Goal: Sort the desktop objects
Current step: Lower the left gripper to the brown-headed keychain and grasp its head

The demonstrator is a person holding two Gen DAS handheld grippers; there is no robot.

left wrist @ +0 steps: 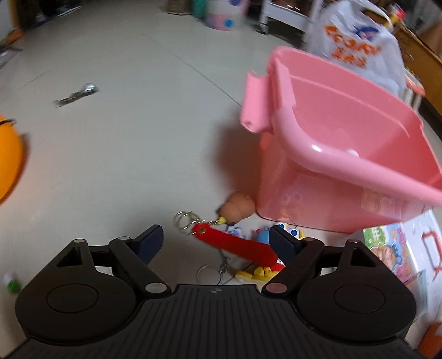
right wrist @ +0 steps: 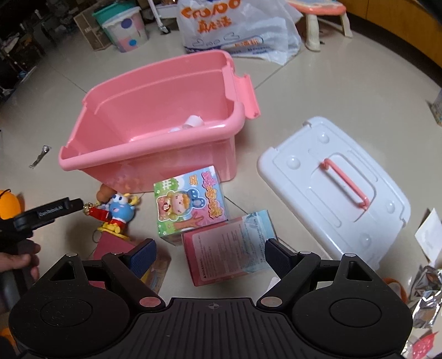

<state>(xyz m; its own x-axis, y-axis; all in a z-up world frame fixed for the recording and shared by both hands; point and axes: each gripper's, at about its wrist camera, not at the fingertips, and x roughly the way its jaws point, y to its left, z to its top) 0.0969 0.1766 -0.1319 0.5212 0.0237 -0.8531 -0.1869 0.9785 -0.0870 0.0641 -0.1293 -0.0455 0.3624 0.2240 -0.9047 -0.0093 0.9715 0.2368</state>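
In the left wrist view my left gripper (left wrist: 216, 243) is open and low over a keychain cluster on the floor. A red strap (left wrist: 234, 245) with metal rings lies between its fingers, and the pads do not press on it. A tan gourd charm (left wrist: 237, 207) and a blue cartoon figure (left wrist: 262, 234) lie beside the strap. The pink bin (left wrist: 345, 154) stands just behind them. My right gripper (right wrist: 211, 256) is open above a pink box (right wrist: 229, 248) lying flat. A colourful toy box (right wrist: 187, 204) stands against the pink bin (right wrist: 154, 116).
The bin's white lid (right wrist: 331, 187) with a pink handle lies to the right. A white shopping bag (right wrist: 237, 27) and a small stool (right wrist: 317, 16) stand behind the bin. An orange round toy (left wrist: 8, 163) sits at the far left, a silver wrapper (left wrist: 77, 94) lies on the tiles, and foil packaging (right wrist: 425, 292) is at the right edge.
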